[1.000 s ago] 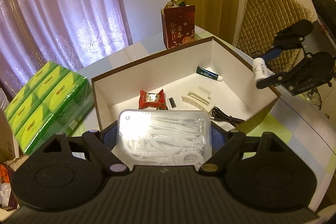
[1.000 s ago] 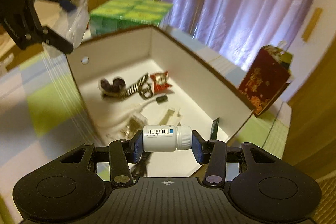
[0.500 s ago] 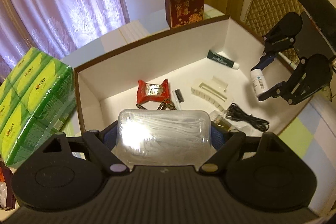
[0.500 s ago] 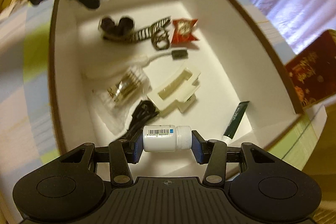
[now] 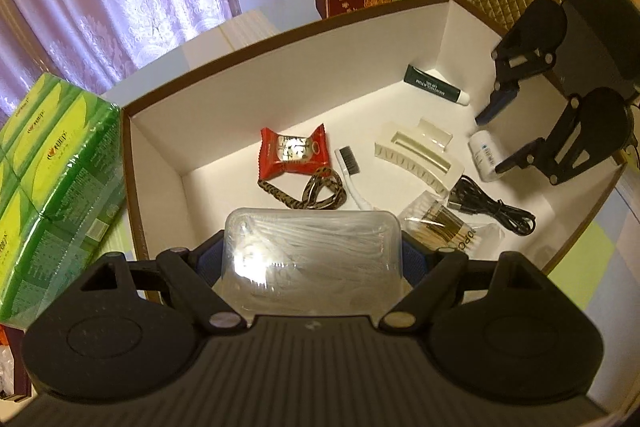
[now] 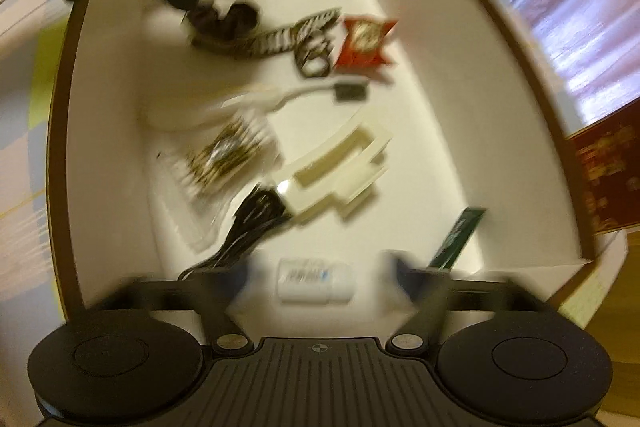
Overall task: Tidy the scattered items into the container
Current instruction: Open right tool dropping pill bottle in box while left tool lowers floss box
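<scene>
**Bottle released over the box; the clear case is next**

The right gripper (image 6: 316, 277) has opened: half a second ago its jaws clamped the small white bottle (image 6: 316, 279) end to end, and now they stand wide, with a gap on each side of it. The right wrist view is smeared by motion, so whether the bottle is falling or already lying on the floor of the box (image 5: 280, 67) cannot be told. In the left wrist view the same bottle (image 5: 484, 155) sits low between the spread fingers, at the right side of the box near the black cable (image 5: 492, 211). Either way it is inside the container, so that item counts as tidied.

The left gripper (image 5: 312, 259) has moved further in over the near wall, and its jaws are closed on the clear plastic case (image 5: 312, 255) of white picks, held above the box floor. Below it lie the red snack packet (image 5: 294, 151), the leopard-print strap (image 5: 316, 191), the small brush (image 5: 350, 171), the cream hair claw (image 5: 416, 155) and the dark tube (image 5: 434, 85). The likely next step is to lower the case onto a bare patch and let go.
</scene>
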